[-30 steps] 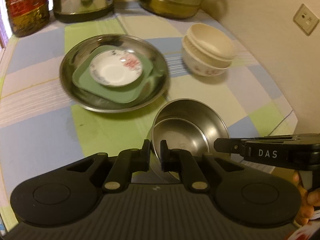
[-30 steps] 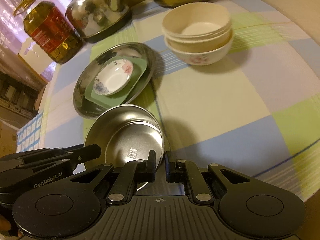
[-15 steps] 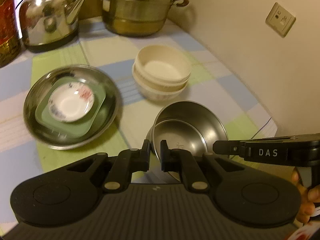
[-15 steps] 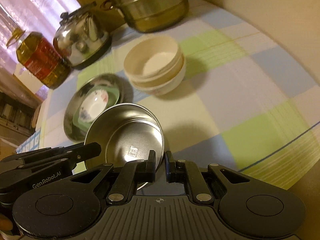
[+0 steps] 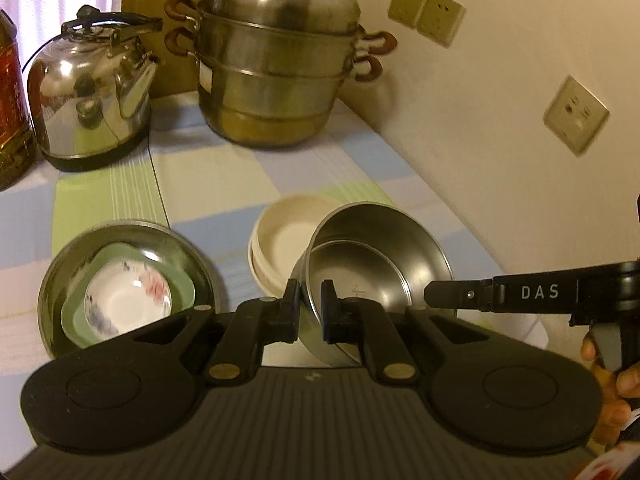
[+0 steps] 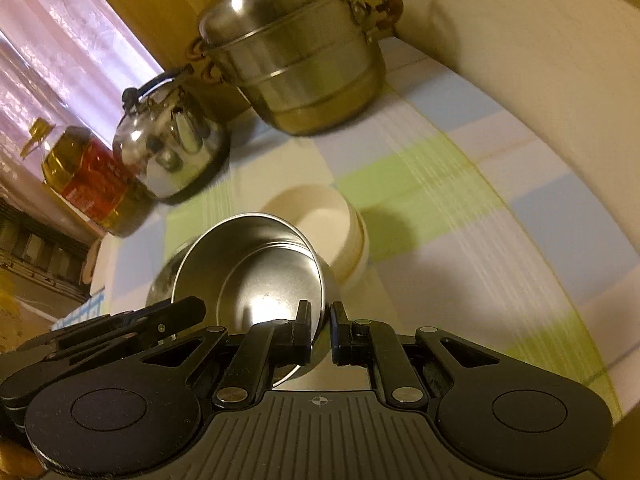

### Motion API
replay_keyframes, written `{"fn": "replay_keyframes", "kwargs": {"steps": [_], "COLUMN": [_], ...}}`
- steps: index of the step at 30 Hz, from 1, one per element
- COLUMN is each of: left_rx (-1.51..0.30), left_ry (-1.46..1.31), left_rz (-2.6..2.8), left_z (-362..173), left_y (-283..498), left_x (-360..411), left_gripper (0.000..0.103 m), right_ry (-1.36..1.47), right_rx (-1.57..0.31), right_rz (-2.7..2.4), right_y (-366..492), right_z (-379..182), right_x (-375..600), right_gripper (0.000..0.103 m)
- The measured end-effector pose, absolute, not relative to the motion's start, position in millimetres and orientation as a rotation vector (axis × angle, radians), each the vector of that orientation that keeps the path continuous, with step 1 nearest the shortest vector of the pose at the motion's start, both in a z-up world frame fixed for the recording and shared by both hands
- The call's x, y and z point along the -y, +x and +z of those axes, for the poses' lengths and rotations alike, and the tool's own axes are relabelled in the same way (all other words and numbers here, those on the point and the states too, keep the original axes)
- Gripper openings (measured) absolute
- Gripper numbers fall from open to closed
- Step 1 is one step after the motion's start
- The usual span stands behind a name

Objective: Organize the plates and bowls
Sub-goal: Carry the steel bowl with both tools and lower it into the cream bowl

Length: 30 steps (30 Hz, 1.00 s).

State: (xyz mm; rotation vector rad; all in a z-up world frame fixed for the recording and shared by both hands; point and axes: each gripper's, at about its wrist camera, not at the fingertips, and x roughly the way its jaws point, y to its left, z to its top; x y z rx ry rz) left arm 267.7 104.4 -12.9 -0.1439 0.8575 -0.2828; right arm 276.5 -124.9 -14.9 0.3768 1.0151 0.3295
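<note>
Jaws of left gripper [image 5: 310, 310] nearly shut, pinching near rim of steel bowl [image 5: 380, 276]; right gripper [image 6: 320, 330] nipped likewise on opposite rim. Bowl hangs tilted in air betw. both, w/ a smaller steel bowl nested inside. Thin stiff metal, light, prob. slippery: rim is the only hold, inner bowl could slide. Cream bowl stack [image 5: 280, 240] just behind/below, closest obstacle. Steel dish [image 5: 128, 240] w/ green plate and floral saucer left; kettle [image 5: 88, 96], steamer pot [image 5: 276, 68] well back.

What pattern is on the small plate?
White with pink and blue flowers, best in the left wrist view.
</note>
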Motion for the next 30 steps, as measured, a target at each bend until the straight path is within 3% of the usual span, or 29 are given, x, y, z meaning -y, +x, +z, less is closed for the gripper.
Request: {"fn": "replay_keyframes", "kwargs": {"steps": [13, 30], "left_rx": [-0.867, -0.923], "left_ry": [-0.164, -0.197], "left_rz": [-0.214, -0.191], "left_z": [-17.6, -49.9], "left_y": [319.3, 342.4], "left_x": [-103.5, -105.0], "left_gripper": [0.009, 0.009], "right_ry": [0.348, 0.334], "right_rx": [-1.020, -1.052], "right_rz": [0.352, 0.337], "right_y": [347.2, 372.7], "right_z": [-17.6, -46.0], "right_x": [118.1, 113.1], "right_gripper": [0.009, 0.009]}}
